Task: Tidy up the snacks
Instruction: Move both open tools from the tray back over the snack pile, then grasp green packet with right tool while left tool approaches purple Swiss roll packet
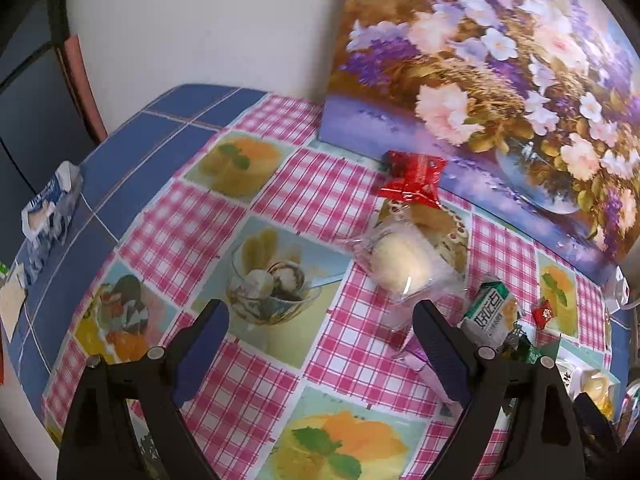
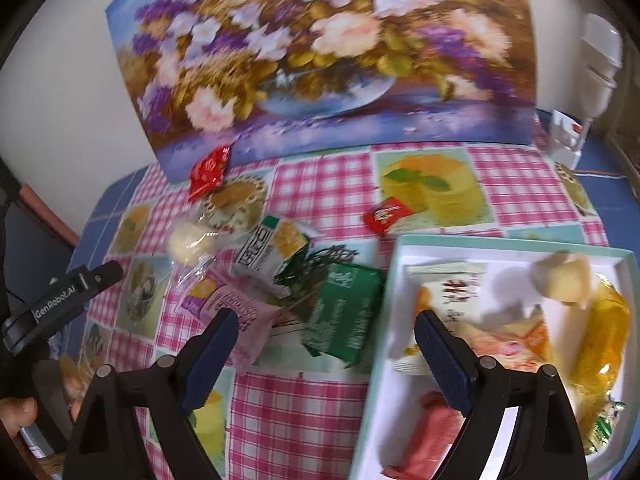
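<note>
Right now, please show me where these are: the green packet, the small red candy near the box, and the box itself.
green packet [image 2: 346, 312]: right wrist view, middle of its top face.
small red candy [image 2: 387, 213]: right wrist view, centre of the wrapper.
box [image 2: 504, 243]: right wrist view, far rim.

Looks like a home to me, dining or kitchen corner. Table has a pink gingham oilcloth [image 1: 208, 216] printed with desserts, laid over a blue tiled top [image 1: 132, 152]. A floral painting [image 2: 320, 52] leans against a plain white wall [image 1: 200, 20]. Loose snack packets [image 2: 276, 248] lie scattered by a mint-rimmed gift box [image 2: 500, 242]. I see a white appliance [image 2: 600, 60] far right, possibly a kettle, too blurred to say.
</note>
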Motion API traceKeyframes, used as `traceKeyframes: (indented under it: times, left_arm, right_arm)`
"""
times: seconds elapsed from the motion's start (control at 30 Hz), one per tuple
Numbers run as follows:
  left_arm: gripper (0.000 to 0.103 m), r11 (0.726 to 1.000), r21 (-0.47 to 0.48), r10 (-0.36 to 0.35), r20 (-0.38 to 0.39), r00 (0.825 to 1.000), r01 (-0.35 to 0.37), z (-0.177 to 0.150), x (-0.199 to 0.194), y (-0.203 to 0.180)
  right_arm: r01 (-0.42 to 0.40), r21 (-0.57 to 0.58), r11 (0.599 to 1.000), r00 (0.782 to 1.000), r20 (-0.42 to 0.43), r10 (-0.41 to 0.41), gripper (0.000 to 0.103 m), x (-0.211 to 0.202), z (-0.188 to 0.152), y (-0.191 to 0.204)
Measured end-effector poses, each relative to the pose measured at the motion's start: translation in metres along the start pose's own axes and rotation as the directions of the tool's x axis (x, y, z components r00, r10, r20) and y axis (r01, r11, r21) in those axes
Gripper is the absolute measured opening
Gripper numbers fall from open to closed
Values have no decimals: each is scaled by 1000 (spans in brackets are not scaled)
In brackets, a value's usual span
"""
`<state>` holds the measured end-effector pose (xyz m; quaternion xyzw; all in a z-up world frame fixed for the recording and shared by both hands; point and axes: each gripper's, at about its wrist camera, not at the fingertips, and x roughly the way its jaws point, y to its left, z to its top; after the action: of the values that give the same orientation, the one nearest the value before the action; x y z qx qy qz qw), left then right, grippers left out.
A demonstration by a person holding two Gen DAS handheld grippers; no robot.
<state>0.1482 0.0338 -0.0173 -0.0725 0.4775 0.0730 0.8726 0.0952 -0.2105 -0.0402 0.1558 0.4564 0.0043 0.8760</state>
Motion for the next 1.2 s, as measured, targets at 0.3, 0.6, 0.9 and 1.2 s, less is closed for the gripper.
traceKeyframes:
  times: [0.3,0.6,0.9,1.2]
  left_arm:
    - [93,998,-34,-50,-76,996,47,-4,21,-8]
    - [93,993,-11,-120,-117,986,120,-9,36,-41]
    - [93,986,2,-163,-163,973,165,-22,50,-70]
    - [93,985,-9,-168,-216,962,171,-31,63,-76]
  right_arm:
    - [-9,5,1000,1000,-18,9,85,21,9,8]
    - [27,12,1000,999,-45,-26,64,37,15,-2]
    - [44,51,998,999,-29,-42,64,32,20,-21]
    - [49,91,995,999,-23,-47,64,28,21,-33]
